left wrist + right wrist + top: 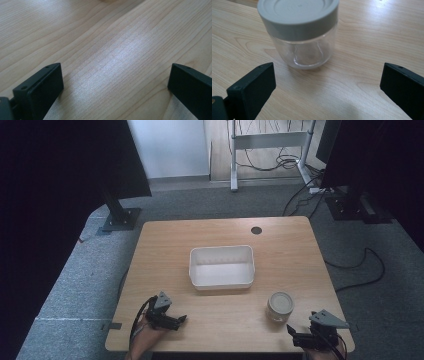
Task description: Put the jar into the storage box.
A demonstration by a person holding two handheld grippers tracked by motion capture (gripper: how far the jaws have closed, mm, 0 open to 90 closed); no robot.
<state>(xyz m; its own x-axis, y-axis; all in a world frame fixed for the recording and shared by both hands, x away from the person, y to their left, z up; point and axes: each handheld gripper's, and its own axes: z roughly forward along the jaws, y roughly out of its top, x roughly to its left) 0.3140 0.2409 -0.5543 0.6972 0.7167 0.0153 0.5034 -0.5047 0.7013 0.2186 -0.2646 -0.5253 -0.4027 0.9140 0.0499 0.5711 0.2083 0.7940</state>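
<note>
A clear glass jar (280,306) with a grey lid stands upright on the wooden table (165,240), near its front right. In the right gripper view the jar (302,37) is close ahead, just beyond the jaw tips. My right gripper (294,336) sits at the front right edge, open, jaws wide apart with nothing between them (328,82). My left gripper (181,320) rests at the front left, also open, over bare wood (116,82). A white rectangular bin (221,283) stands empty in the middle of the table.
A round cable hole (256,230) is in the table near its far edge. Dark stands and a white desk frame (270,140) with cables are on the carpet beyond. Bare wood lies between the bin and the front edge.
</note>
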